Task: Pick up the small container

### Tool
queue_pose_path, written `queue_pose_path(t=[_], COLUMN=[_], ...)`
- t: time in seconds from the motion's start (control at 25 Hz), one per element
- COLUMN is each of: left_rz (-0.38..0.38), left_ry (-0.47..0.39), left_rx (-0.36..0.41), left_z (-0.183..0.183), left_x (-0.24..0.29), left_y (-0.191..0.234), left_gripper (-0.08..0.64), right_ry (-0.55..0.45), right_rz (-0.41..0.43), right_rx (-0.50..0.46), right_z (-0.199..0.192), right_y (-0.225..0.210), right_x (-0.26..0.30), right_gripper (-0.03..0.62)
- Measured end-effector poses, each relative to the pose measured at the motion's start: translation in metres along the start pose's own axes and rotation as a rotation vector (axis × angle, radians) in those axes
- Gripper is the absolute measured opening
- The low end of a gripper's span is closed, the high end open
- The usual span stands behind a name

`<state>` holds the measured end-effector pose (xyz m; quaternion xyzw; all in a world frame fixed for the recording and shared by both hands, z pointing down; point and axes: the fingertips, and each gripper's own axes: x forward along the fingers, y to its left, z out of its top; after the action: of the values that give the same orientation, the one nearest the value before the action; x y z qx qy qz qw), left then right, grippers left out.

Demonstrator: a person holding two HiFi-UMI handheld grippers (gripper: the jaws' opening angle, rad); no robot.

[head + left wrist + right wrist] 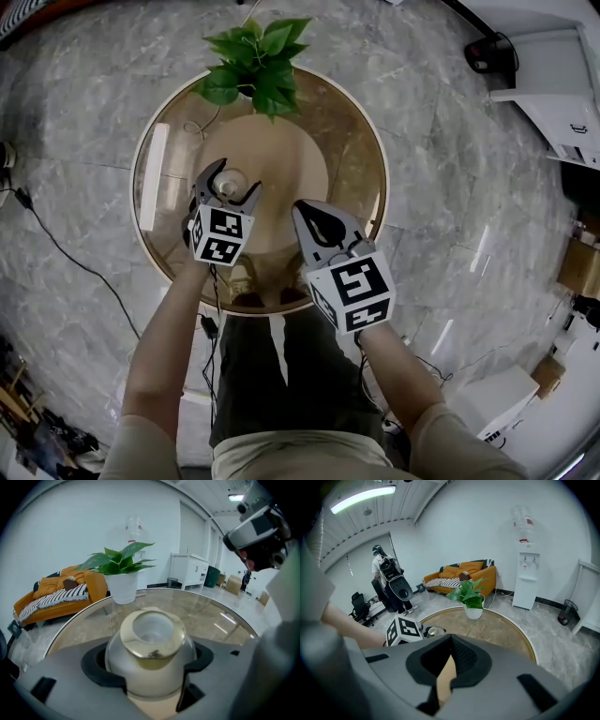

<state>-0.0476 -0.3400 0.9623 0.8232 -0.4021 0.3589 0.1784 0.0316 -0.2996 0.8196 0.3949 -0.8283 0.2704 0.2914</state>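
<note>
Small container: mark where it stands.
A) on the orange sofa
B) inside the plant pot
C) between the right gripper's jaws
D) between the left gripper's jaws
D: the left gripper view shows the small container between the jaws of the left gripper, which are closing, a pad on each side.

Polished metal for the small container (150,658): satiny silver body, mirror-bright gold-tinted rim. Glossy glass over a smooth tan base for the table (349,131). At twelve o'clock on it, a smooth white pot (121,588) (ceramic or plastic, hard to tell) under waxy leaves (258,56). Matt grey plastic on the right gripper (450,641), with black rubbery lining. Polished grey stone-look floor (84,112). Orange cloth on the sofa (93,588).
</note>
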Motion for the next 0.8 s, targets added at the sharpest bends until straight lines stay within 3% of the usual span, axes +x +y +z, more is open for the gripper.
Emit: queue_pose_path(t=[0.24, 0.44, 0.56, 0.8], left_rz=[-0.074, -0.109, -0.094, -0.019], left_ry=[0.039, 0.044, 0.046, 0.038], left_rx=[0.004, -0.009, 0.0, -0.055], left_z=[0.011, 0.039, 0.062, 0.12], left_x=[-0.031, -0.083, -0.121, -0.204], left_y=[-0.006, -0.008, -0.004, 0.007], left_gripper=[0.339, 0.338, 0.339, 0.339], right_ry=[-0.012, -0.035, -0.066, -0.105], right_rz=[0.003, 0.007, 0.007, -0.031], right_rx=[0.063, 0.038, 0.003, -0.084], right_z=[0.01, 0.044, 0.075, 0.126], right_y=[0.0, 0.016, 0.028, 0.041], right_x=[-0.019, -0.053, -0.083, -0.145], right_gripper=[-0.003, -0.003, -0.003, -0.003])
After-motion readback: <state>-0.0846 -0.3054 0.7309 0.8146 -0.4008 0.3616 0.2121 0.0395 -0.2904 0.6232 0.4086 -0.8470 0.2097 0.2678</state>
